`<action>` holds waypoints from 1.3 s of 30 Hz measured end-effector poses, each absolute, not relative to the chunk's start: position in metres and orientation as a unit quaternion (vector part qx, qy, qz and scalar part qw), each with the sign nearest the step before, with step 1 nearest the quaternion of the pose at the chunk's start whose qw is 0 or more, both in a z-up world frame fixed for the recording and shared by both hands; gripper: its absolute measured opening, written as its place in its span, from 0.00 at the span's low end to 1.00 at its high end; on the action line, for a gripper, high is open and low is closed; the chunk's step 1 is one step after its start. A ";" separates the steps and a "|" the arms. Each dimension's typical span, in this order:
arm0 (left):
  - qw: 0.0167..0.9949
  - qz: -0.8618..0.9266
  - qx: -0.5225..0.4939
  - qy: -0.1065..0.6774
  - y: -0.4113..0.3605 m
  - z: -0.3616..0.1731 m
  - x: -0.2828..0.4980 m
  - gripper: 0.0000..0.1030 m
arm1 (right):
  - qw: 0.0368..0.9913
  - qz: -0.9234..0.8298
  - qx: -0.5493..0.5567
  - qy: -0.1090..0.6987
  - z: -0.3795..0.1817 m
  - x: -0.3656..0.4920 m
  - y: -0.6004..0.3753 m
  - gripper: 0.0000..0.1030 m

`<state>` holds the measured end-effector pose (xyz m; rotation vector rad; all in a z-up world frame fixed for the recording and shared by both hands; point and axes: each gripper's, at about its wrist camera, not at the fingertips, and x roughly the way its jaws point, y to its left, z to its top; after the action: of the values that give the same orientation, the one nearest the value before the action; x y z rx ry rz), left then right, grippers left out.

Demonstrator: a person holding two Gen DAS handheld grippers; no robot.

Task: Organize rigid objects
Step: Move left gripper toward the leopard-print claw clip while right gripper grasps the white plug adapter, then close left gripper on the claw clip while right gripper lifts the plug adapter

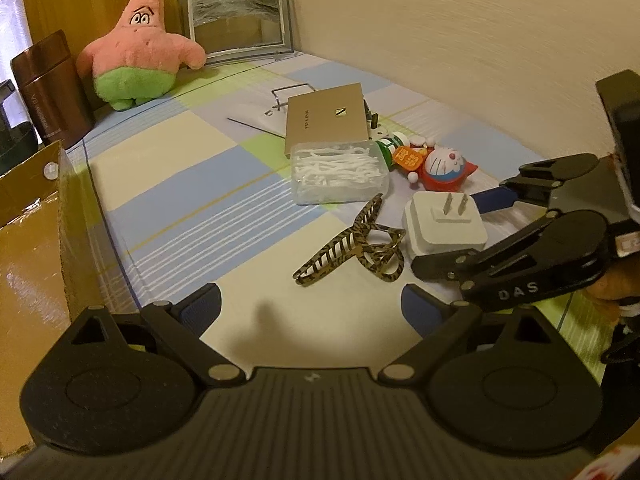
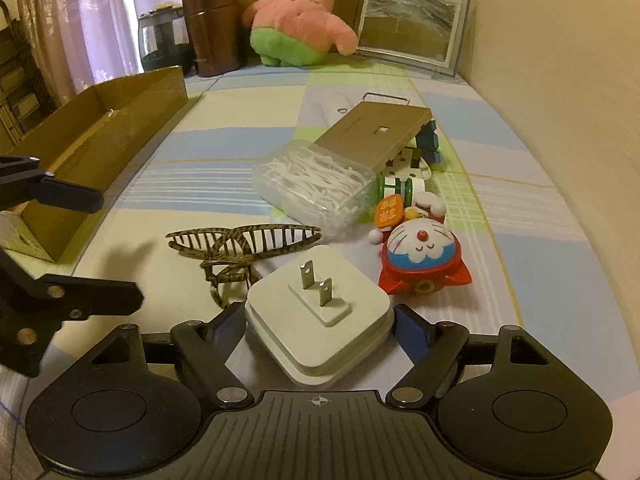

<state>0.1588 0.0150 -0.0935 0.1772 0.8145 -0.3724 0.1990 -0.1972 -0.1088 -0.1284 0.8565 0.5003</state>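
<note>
Charger (image 1: 444, 224) lay prongs-up on the checked cloth (image 1: 168, 184) in my left view, the hair claw (image 1: 352, 246) just left of it, my left gripper (image 1: 310, 308) spread and empty. From my right view, my right gripper (image 2: 320, 330) stood apart around the charger (image 2: 318, 316), not clamped; the Doraemon toy (image 2: 422, 258) and floss-pick box (image 2: 316, 186) crowded beyond, the cardboard box (image 2: 92, 148) far left.

Around one white plug adapter (image 2: 318, 320) the count runs by kind: one tiger-striped hair claw (image 2: 240, 246) just beside it, one clear box of floss picks (image 2: 316, 188) behind it, one tan flat box (image 2: 378, 136) farther back, one Doraemon toy (image 2: 422, 258) beside it, one green-capped bottle (image 2: 400, 190), one open cardboard box (image 2: 100, 152), one Patrick plush (image 2: 298, 24), one picture frame (image 2: 410, 26).
</note>
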 end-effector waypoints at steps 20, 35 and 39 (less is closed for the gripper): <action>0.881 -0.253 0.121 0.382 -0.024 -0.109 0.196 0.75 | 0.911 0.177 -0.028 0.372 -0.080 0.191 -0.231 0.74; 0.869 -0.239 0.104 0.421 -0.025 -0.115 0.200 0.35 | 0.908 0.187 -0.017 0.374 -0.079 0.191 -0.228 0.74; 0.869 -0.218 0.097 0.434 -0.021 -0.113 0.183 0.35 | 0.907 0.194 -0.018 0.373 -0.078 0.188 -0.225 0.74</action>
<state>0.1826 -0.0205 -0.1125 0.2027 0.9077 -0.4568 0.1881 -0.2251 -0.0780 -0.0370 0.7691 0.4012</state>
